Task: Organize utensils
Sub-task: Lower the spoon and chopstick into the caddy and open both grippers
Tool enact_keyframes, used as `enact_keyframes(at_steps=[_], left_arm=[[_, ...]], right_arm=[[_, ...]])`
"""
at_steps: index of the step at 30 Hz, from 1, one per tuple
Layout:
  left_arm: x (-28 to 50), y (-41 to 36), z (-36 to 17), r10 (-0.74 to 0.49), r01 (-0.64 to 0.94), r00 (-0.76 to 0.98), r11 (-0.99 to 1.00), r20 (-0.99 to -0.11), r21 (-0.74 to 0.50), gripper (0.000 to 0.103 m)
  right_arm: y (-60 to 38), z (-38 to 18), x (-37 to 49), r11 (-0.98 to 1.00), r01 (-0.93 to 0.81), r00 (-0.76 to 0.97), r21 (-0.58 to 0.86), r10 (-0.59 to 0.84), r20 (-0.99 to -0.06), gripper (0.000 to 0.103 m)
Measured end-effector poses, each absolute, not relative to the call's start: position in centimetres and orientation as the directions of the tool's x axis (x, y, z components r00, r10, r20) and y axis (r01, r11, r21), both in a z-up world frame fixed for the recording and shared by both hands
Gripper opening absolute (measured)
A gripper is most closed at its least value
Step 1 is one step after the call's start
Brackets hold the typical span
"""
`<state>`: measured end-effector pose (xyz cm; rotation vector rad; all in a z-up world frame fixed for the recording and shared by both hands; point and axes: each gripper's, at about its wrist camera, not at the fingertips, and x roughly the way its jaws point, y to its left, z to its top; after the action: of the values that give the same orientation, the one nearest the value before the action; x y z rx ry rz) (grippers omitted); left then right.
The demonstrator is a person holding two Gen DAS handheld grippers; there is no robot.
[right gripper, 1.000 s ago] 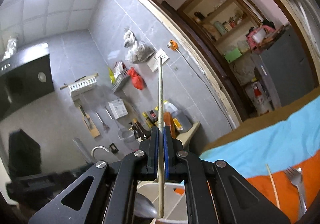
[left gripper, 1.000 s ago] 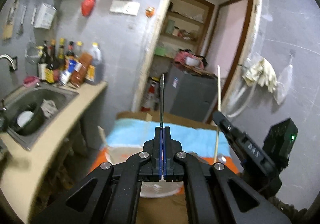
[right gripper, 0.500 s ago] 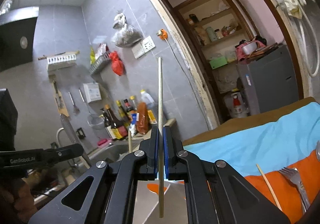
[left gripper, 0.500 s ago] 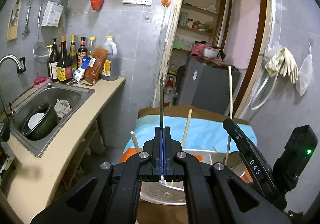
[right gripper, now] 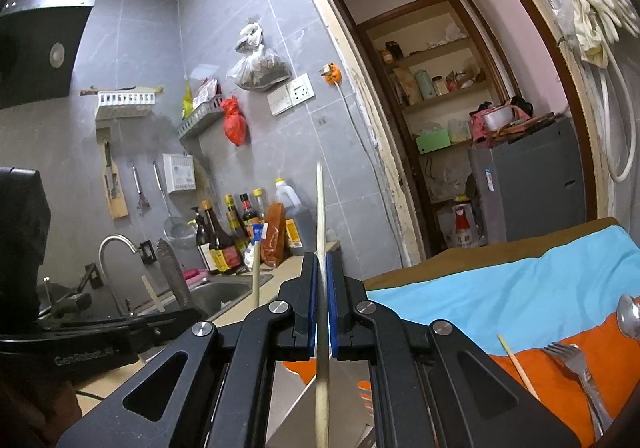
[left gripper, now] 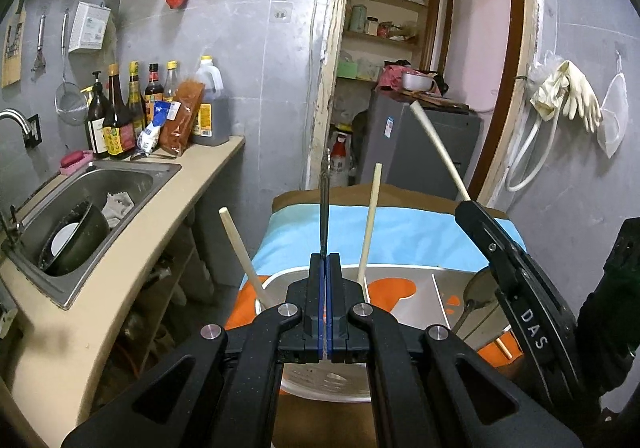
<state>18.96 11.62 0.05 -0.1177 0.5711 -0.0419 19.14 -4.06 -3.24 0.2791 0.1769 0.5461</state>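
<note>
My left gripper (left gripper: pixel 325 260) is shut on a thin metal utensil (left gripper: pixel 325 204) that stands upright; its kind is not clear. Below it is a metal utensil holder (left gripper: pixel 400 280) with two wooden chopsticks (left gripper: pixel 370 224) leaning in it. My right gripper (right gripper: pixel 322 260) is shut on a wooden chopstick (right gripper: pixel 320 216), held upright over the holder's divider (right gripper: pixel 320 400); it also shows in the left wrist view (left gripper: pixel 438 148). A loose chopstick (right gripper: pixel 518 366), a fork (right gripper: pixel 576 364) and a spoon (right gripper: pixel 628 316) lie on the orange cloth (right gripper: pixel 560 388).
A counter (left gripper: pixel 168 216) with a steel sink (left gripper: pixel 92 200) holding a dark bowl runs along the left. Bottles (left gripper: pixel 120 116) stand against the wall. A blue cloth (left gripper: pixel 400 236) covers the table's far part. A doorway and a grey cabinet (left gripper: pixel 424 144) lie behind.
Both grippers have tilted down and come lower over the holder, which now fills more of the views. The right gripper's chopstick leans more. Both stay shut.
</note>
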Motion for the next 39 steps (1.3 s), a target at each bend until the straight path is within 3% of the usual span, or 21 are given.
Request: enact_keyframes(at_steps=[21, 39], left_arm=[[19.2, 11.6, -0.4, -0.075, -0.004, 0.826, 0.99, -0.558, -0.139, 0.0], [19.1, 11.4, -0.9, -0.07, -0.008, 0.808, 0.992, -0.586, -0.129, 0.0]], right_arm=[[-6.3, -0.5, 16.0, 0.82, -0.505, 0.833, 0.269, 0.545, -0.097, 0.003], [-7.6, 1.7, 13.1, 0.853, -0.498, 0.788, 0.155, 0.52, -0.329, 0.003]])
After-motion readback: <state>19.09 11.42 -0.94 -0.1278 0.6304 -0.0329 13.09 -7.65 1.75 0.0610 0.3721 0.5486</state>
